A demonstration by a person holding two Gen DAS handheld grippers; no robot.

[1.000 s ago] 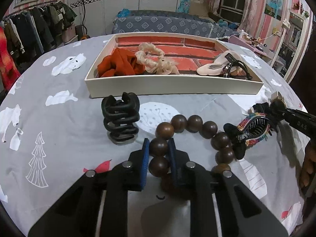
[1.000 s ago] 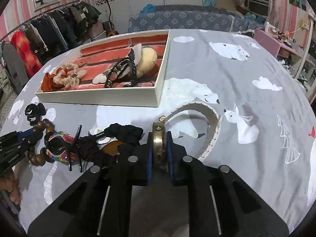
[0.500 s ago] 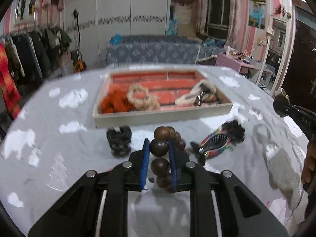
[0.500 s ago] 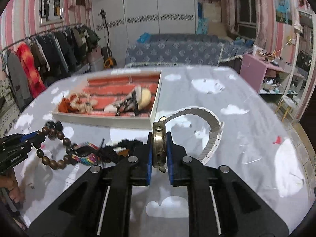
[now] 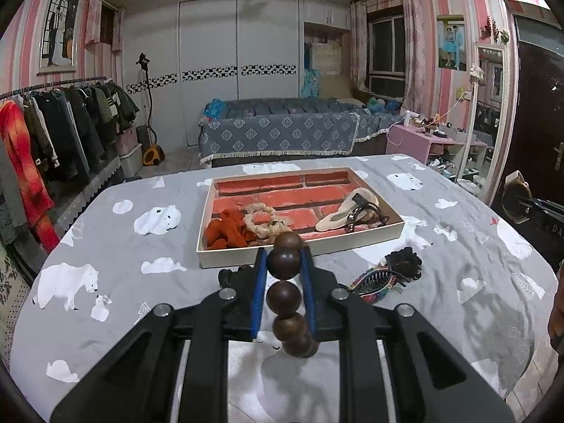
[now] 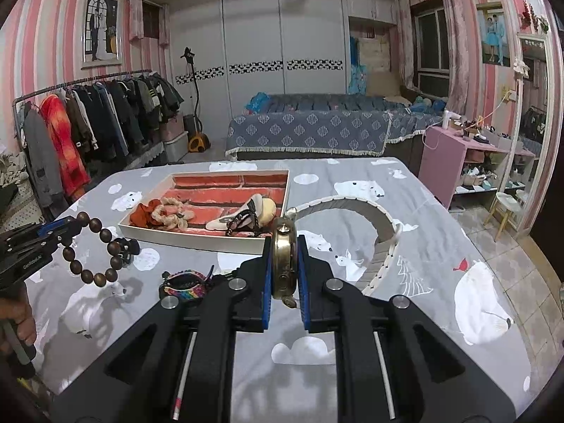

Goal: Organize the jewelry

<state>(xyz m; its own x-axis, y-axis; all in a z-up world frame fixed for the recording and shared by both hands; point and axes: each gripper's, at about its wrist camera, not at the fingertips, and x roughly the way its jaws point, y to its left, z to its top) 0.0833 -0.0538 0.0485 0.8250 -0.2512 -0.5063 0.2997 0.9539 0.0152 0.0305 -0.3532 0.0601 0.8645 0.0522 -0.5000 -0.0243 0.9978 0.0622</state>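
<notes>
A: What is each gripper gripping?
B: The left gripper (image 5: 283,269) is pinching the wooden bead bracelet (image 5: 286,294), which is hanging clear above the table (image 5: 120,246). The right gripper (image 6: 284,264) is clamping the brass watch (image 6: 284,264) edge-on, its white strap (image 6: 366,218) arching away to the right.
A: And around them?
B: The tray (image 5: 370,238) is lying just ahead, holding scrunchies; the colourful hair clip (image 5: 375,278) is resting beside its near wall.

Each claw (image 5: 283,268) (image 6: 284,261) is matte black with blue finger pads (image 5: 260,292), silver screws and bare-skinned hand (image 6: 16,320) behind.
</notes>
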